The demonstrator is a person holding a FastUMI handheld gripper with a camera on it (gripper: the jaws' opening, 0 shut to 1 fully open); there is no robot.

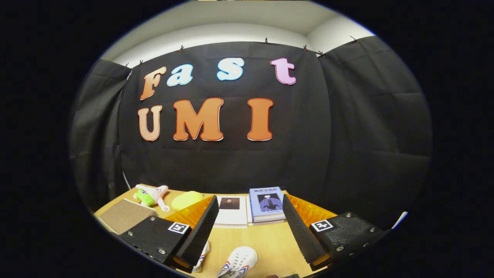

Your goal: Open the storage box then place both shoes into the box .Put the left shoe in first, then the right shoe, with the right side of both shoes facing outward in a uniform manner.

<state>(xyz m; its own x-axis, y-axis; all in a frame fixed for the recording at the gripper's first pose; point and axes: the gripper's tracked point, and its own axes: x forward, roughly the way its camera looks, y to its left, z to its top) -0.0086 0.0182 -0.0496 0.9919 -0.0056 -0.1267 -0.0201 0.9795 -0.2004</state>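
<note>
While the jaws stand wide apart and grip nothing, the gripper [247, 227] hovers above the worktop [266, 239].

One white shoe [239, 261] with red and blue stripes lies between the jaws, low and near; a second shoe [202, 256] peeks from beside the left jaw. Beyond the white shoe lie two books [251, 208], side by side. Left of the books sit a yellow plush [186, 200], a small doll [151, 195] and a brown box [124, 215].

Black cloth wall [247, 162] behind wooden table [266, 241], pale ceiling [239, 19] above.
</note>
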